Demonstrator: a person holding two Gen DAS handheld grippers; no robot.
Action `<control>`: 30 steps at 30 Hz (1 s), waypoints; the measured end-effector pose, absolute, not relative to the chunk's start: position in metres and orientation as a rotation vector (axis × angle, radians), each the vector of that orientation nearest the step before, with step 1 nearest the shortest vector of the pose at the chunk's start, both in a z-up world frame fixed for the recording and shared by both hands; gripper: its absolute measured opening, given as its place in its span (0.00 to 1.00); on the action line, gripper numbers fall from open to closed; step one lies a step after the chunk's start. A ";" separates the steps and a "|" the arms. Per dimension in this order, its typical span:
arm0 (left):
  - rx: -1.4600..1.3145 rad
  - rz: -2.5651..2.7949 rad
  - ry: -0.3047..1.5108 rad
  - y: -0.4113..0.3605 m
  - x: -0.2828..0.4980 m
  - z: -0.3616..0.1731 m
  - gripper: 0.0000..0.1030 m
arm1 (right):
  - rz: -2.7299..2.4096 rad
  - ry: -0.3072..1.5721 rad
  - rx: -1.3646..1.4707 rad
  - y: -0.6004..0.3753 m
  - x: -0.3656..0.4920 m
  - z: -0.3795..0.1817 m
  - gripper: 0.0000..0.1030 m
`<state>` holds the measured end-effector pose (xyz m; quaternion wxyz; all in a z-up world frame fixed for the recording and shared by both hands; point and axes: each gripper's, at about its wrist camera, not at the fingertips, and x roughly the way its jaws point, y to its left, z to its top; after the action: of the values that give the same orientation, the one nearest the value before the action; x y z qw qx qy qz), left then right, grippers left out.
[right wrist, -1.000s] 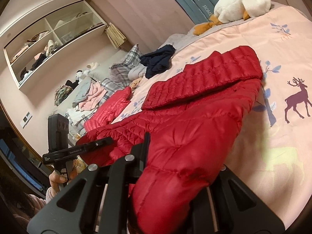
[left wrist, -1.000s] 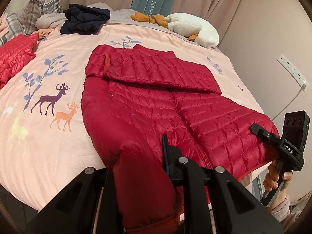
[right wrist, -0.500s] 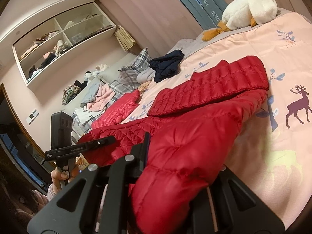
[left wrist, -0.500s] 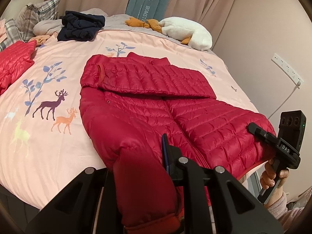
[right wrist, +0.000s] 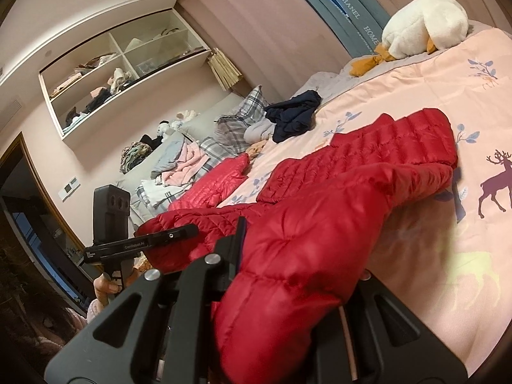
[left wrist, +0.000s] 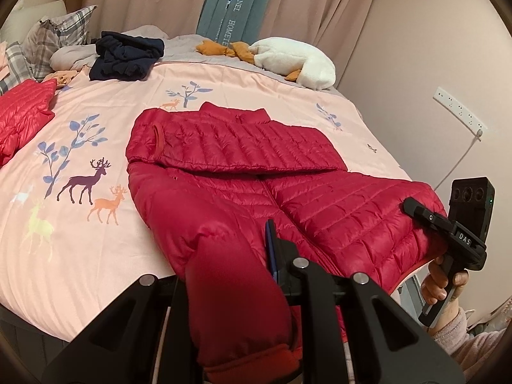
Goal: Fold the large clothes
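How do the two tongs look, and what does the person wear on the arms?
Both tongs are matte black, with angular triangular frames and silver round bolts. The left tongs have a blue strip along one finger. Seen from the left camera, the right tongs bear white letters "DAS" and a black box with round lenses and a green light. The sleeve is pale pink and fuzzy.

The quilted puffer jacket (left wrist: pixel 243 166) is deep red; the bedspread (left wrist: pixel 96 256) is pale pink, printed with purple and orange deer and blue leaves; the plush goose (left wrist: pixel 297 60) is white with orange feet.
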<state>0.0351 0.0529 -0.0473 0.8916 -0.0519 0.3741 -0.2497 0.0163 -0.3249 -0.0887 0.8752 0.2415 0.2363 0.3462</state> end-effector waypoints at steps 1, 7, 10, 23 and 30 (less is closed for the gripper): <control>-0.107 -0.518 0.773 0.053 0.034 -0.046 0.15 | 0.726 0.491 0.502 -0.325 0.015 -0.088 0.13; -0.110 -0.523 0.760 0.056 0.029 -0.041 0.15 | 0.746 0.476 0.491 -0.327 0.012 -0.084 0.13; -0.108 -0.528 0.753 0.056 0.026 -0.037 0.15 | 0.757 0.467 0.486 -0.329 0.010 -0.082 0.13; -0.122 -0.560 0.701 0.062 0.021 -0.019 0.15 | 0.778 0.414 0.527 -0.341 0.001 -0.074 0.14; -0.126 -0.528 0.693 0.063 0.035 -0.021 0.15 | 0.740 0.413 0.558 -0.344 0.011 -0.075 0.14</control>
<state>0.0349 0.0629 -0.0207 0.9046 -0.0608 0.3356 -0.2558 0.0107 -0.3439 -0.0746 0.8740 0.2671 0.1978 0.3544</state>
